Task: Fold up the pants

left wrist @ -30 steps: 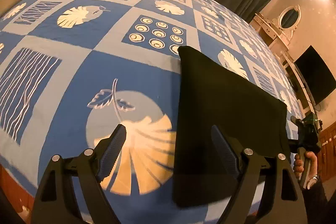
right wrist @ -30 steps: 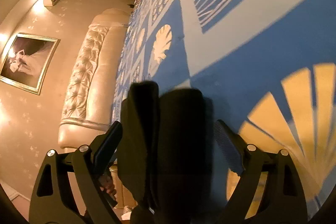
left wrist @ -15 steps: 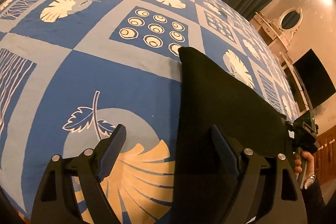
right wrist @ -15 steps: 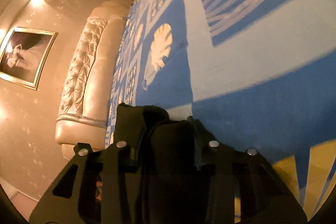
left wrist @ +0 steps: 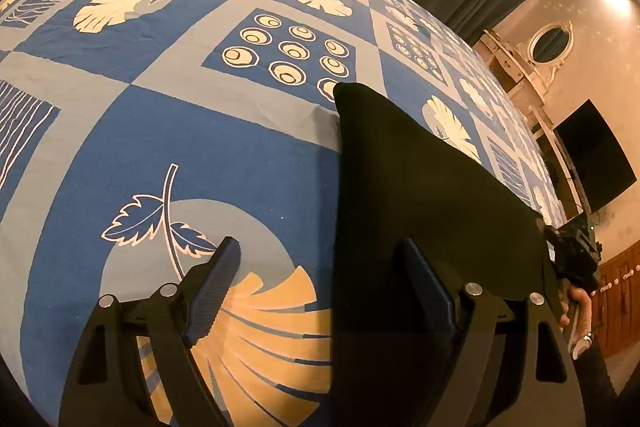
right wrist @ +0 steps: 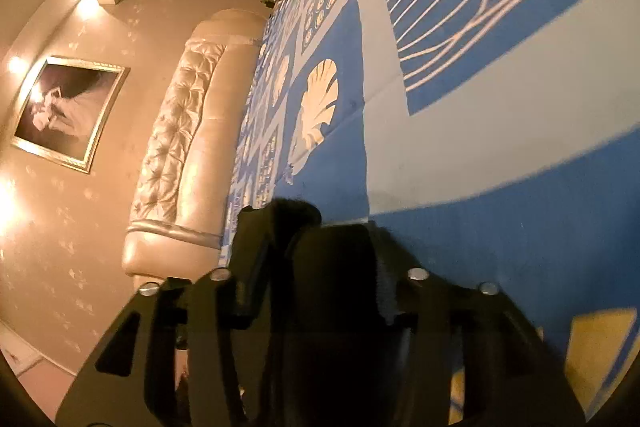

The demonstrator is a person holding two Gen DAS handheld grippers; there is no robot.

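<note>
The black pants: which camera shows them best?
The left wrist view: the pants lie spread flat on the bedspread, edges visible. The right wrist view shows only a dark bunch pinched in the right claw.

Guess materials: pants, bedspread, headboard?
Pants: black, matte woven or knit fabric; no sheen, bunches softly where the right hand-held gripper is shut on it. Weave too dark to tell.
Bedspread: printed cotton-like cloth; flat finish, faint creases.
Headboard: button-tufted leather or vinyl, pearly gloss under the lamps.
</note>
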